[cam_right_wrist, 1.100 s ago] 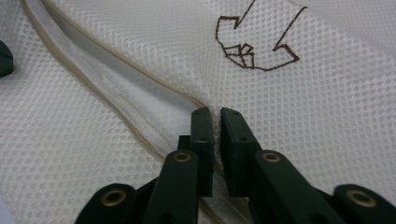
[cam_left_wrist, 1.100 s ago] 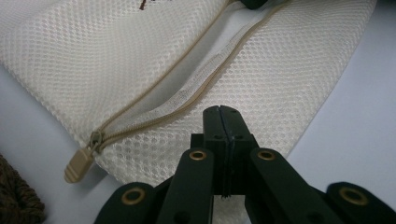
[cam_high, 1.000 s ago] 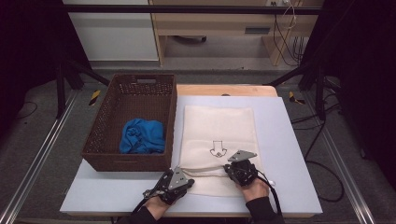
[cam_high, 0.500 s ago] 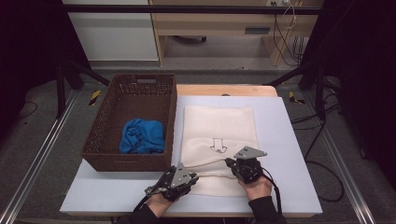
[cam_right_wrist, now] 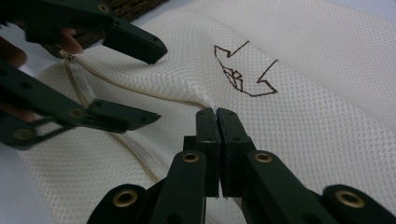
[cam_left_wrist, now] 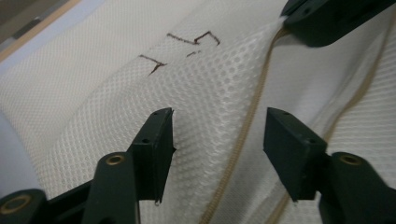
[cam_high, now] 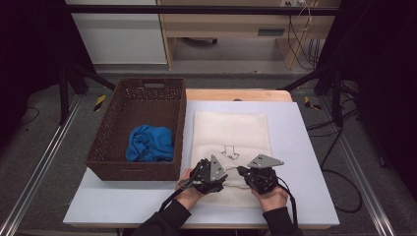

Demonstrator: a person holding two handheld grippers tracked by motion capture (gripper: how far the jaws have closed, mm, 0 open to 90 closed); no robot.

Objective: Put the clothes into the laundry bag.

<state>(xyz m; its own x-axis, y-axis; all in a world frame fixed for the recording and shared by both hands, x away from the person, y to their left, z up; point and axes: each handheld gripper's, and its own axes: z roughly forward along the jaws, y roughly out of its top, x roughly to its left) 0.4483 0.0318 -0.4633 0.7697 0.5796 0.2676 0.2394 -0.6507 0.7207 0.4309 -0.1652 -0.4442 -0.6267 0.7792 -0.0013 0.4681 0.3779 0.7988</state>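
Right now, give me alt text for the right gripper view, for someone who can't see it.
The right gripper, jaws shut, pinches a raised fold of a cream mesh bag beside its tan zipper. The left gripper sits open over the zipper at left. A brown arrow drawing marks the mesh, with a wicker basket behind.

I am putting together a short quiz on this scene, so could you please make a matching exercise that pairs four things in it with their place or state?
Things:
1. left gripper
2. right gripper
3. blue cloth
4. arrow drawing

Places or states:
A. lying inside the brown wicker basket
B. jaws shut, pinching a raised fold of the mesh bag
C. marked in dark line on the bag's upper face
D. jaws apart over the bag, near its zipper

Pairs: 1-D, 2-B, 3-A, 4-C
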